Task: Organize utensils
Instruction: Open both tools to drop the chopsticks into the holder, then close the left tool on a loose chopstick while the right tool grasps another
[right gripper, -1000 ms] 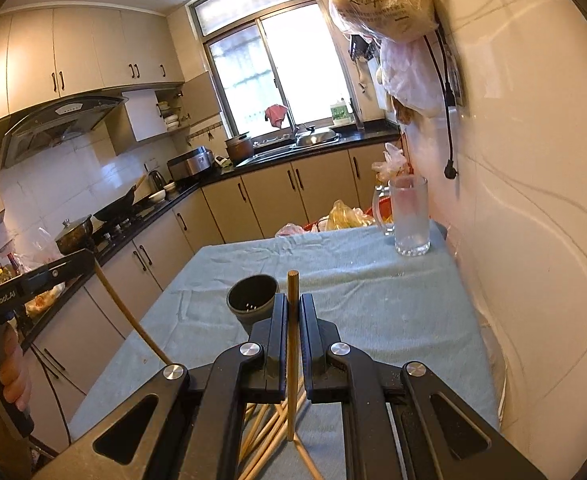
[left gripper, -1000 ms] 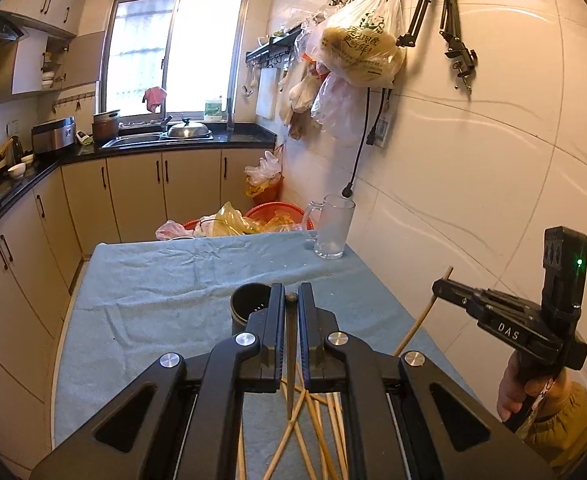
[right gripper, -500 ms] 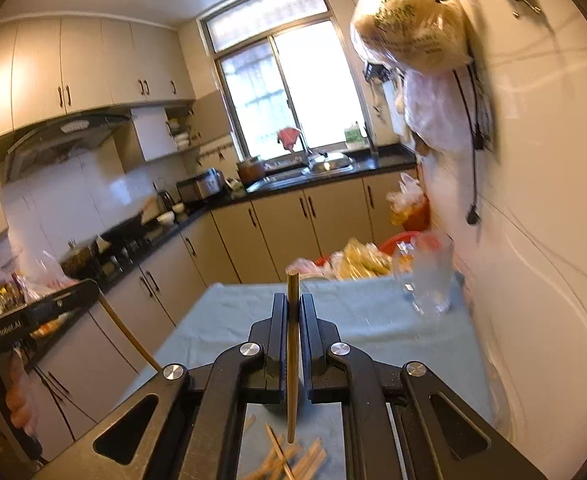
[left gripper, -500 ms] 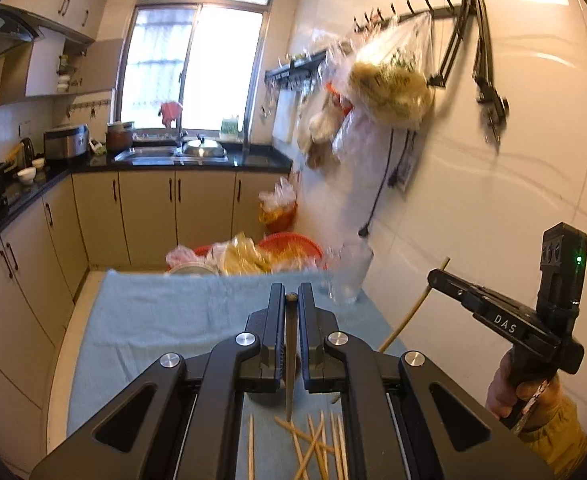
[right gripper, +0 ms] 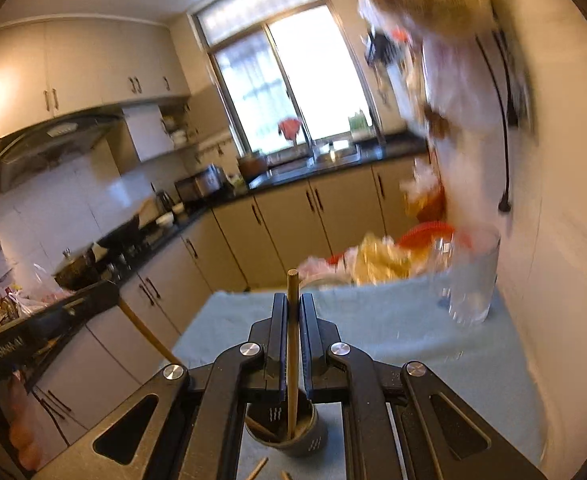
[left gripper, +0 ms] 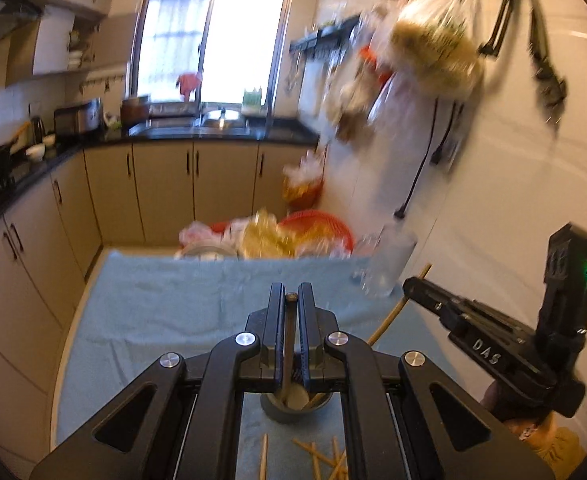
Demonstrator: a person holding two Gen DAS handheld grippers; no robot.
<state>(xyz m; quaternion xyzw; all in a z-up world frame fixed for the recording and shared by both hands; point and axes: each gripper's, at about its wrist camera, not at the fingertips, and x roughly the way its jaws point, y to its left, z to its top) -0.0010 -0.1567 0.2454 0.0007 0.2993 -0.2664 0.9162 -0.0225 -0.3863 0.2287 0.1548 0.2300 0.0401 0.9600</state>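
Observation:
My left gripper [left gripper: 291, 304] is shut on a wooden chopstick [left gripper: 289, 344] that points down into the dark cup [left gripper: 293, 410] right below the fingers. My right gripper [right gripper: 292, 304] is shut on another chopstick [right gripper: 292, 352], whose lower end stands inside the same cup [right gripper: 289, 436]. The right gripper also shows in the left wrist view [left gripper: 417, 290] with its chopstick [left gripper: 393, 312] slanting down toward the cup. Several loose chopsticks [left gripper: 317, 460] lie on the blue cloth [left gripper: 153, 312] near the cup.
A glass mug [right gripper: 469, 280] stands at the table's far right by the tiled wall [left gripper: 493, 200]. Red baskets and plastic bags [left gripper: 277, 236] sit past the far edge. Bags hang from wall hooks [left gripper: 433, 52]. Kitchen cabinets [left gripper: 165, 188] run along the left and back.
Both grippers have moved forward and over the cup, each keeping its chopstick. The chopstick ends now reach into the cup, which has shifted from ahead of the fingers to beneath them.

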